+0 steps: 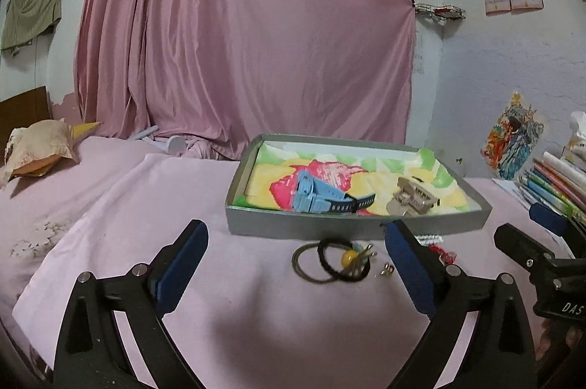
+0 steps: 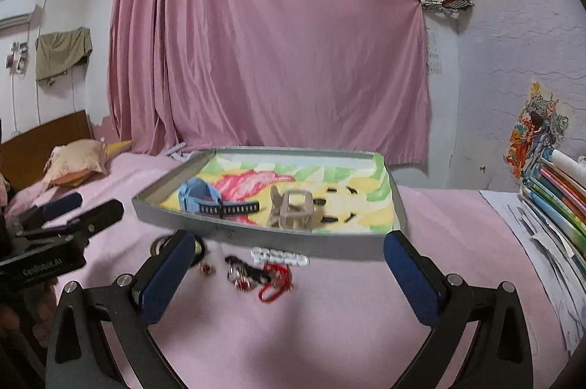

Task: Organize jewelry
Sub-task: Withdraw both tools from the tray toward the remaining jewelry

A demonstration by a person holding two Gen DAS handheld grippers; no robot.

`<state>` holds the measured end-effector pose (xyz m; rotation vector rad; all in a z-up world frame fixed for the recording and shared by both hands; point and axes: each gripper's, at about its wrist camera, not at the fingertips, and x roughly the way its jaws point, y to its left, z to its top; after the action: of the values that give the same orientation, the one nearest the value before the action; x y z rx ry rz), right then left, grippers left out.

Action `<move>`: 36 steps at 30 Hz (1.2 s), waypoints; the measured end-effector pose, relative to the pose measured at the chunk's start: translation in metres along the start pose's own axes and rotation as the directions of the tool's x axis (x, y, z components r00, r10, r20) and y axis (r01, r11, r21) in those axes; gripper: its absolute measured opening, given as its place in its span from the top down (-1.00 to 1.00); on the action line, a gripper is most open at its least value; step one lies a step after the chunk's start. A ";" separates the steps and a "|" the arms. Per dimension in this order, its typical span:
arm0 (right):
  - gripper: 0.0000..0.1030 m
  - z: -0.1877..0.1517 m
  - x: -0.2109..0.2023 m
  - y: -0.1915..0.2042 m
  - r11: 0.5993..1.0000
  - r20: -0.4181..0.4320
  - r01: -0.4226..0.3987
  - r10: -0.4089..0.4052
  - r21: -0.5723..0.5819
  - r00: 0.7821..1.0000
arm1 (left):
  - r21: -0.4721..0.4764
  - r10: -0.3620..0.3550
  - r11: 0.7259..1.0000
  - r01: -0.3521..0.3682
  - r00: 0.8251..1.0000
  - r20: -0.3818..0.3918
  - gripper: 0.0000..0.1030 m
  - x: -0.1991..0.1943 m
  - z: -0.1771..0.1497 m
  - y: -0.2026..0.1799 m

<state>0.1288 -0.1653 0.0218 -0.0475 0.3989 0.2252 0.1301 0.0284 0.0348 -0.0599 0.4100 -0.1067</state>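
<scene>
A bed under a pink sheet (image 1: 110,206), pink curtain (image 1: 238,41) behind, books (image 2: 560,195) stacked far right. A grey box (image 1: 329,224) with a colourful lining sits mid-bed; inside lie a blue watch (image 1: 315,197) to the left and a beige hair claw (image 1: 410,197) to the right.

Still loose on the sheet, just near of the box wall: hair ties (image 1: 326,261) with a yellow bead on the left, small earrings (image 1: 386,270) beside them, a white bead string (image 2: 280,256), a dark clip piece (image 2: 243,272) and a red cord (image 2: 276,283) further right.

My left jaws (image 1: 296,264) stand wide apart, empty, framing the hair ties. My right jaws (image 2: 289,264) likewise stand apart and empty over the beads and red cord.

Judgement: sorting is partly done; two items boxed, several outstanding. The next move calls for lowering onto one flat piece, closing low against the soft sheet, then lifting over the box wall.

Hazards: items lie crowded, so a grip may snag a neighbour; the two grippers sit close together.
</scene>
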 end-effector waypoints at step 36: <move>-0.16 -0.012 0.053 -0.012 0.995 -0.307 -0.084 0.094 0.046 0.947 | -0.091 -0.190 0.982 0.168 0.910 -0.369 0.20 0.073 0.002 0.004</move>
<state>0.1742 -0.1669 -0.0095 -0.0332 0.7183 0.3017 0.1979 0.0241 0.0073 -0.1356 0.7938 -0.2909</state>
